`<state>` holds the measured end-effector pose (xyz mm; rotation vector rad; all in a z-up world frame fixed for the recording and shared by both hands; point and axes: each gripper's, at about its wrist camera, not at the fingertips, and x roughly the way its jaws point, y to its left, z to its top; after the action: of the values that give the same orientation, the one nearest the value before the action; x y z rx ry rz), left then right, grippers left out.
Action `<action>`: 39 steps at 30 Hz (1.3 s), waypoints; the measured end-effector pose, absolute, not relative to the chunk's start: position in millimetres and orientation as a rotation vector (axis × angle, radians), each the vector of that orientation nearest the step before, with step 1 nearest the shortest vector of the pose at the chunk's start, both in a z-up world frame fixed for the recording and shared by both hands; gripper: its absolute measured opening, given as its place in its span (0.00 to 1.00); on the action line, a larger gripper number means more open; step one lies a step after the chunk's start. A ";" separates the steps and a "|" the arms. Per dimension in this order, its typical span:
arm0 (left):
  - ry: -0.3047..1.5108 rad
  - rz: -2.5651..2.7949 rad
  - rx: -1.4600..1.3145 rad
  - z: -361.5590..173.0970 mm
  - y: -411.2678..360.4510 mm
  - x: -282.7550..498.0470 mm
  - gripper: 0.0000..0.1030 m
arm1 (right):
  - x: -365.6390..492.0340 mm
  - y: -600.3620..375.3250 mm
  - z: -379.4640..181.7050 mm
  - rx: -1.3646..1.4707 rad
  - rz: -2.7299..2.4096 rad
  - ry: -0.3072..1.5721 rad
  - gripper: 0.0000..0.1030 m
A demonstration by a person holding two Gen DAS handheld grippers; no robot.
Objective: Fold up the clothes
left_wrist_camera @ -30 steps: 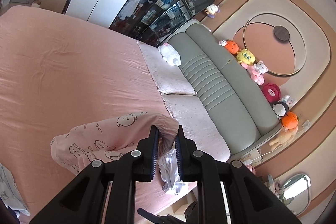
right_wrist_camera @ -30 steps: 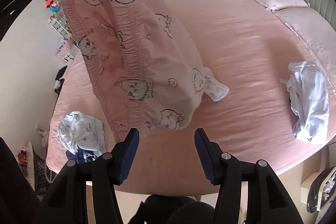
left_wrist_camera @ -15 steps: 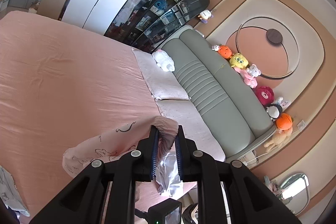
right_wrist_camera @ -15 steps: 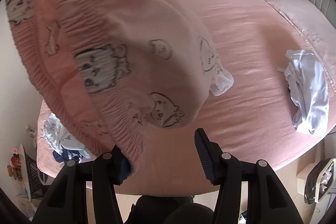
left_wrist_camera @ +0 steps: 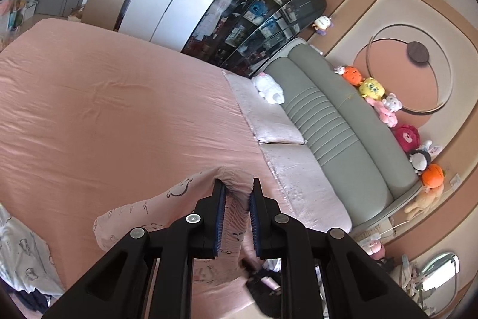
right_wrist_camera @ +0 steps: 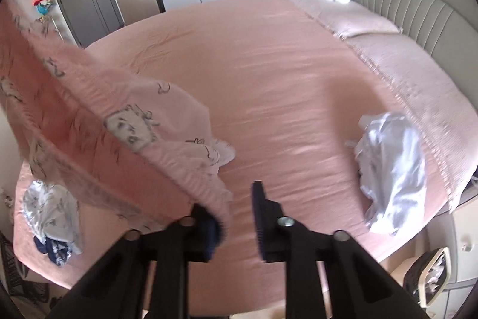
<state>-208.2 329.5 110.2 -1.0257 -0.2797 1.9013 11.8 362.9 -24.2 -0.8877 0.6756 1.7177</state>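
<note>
Between the blue pads of the left gripper [left_wrist_camera: 236, 195] a gathered fold of the pink printed garment [left_wrist_camera: 167, 199] was pinched, the fingers drawn narrow upon the cloth. From that pinch the garment was draped down and to the left, above the pink bed sheet [left_wrist_camera: 104, 115], with cartoon outlines seen on its pale side.

In the right wrist view the right gripper [right_wrist_camera: 236, 210] was held with its fingers set wide apart. The elastic, ruffled edge of the pink printed garment [right_wrist_camera: 98, 115] was laid over the left finger, blurred, so that it could not be told whether the cloth was touched by the pad or merely hung in front of it; nothing was caught between the two fingers. The garment was stretched up and away to the left edge of that view, raised off the bed sheet [right_wrist_camera: 269, 73].

Farther out, a crumpled white garment [right_wrist_camera: 391, 169] was seen lying near the right edge of the bed, beside the pale pillows [right_wrist_camera: 352, 17]. A patterned white and dark bundle of clothes [right_wrist_camera: 50, 214] was seen at the near left corner. Behind the pillows a grey-green padded headboard [left_wrist_camera: 334, 121] was seen, with a row of plush toys [left_wrist_camera: 385, 106] lined along its top.
</note>
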 end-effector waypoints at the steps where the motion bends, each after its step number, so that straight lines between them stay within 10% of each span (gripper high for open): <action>1: -0.267 1.923 -1.034 106.6 327.3 -209.3 0.13 | 12.4 366.3 -16.6 -0.878 1.714 0.639 0.08; 32: -0.131 2.055 -1.023 116.3 306.6 -222.4 0.13 | -14.2 366.3 213.3 -0.567 1.796 0.059 0.08; 39: -0.138 1.761 -1.303 21.9 374.2 -201.1 0.44 | -21.0 367.3 224.1 -0.580 1.791 0.036 0.08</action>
<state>-201.1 374.2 21.9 -1.3026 -0.1378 1.7608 -21.0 367.3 224.1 -0.5798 0.0363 1.7911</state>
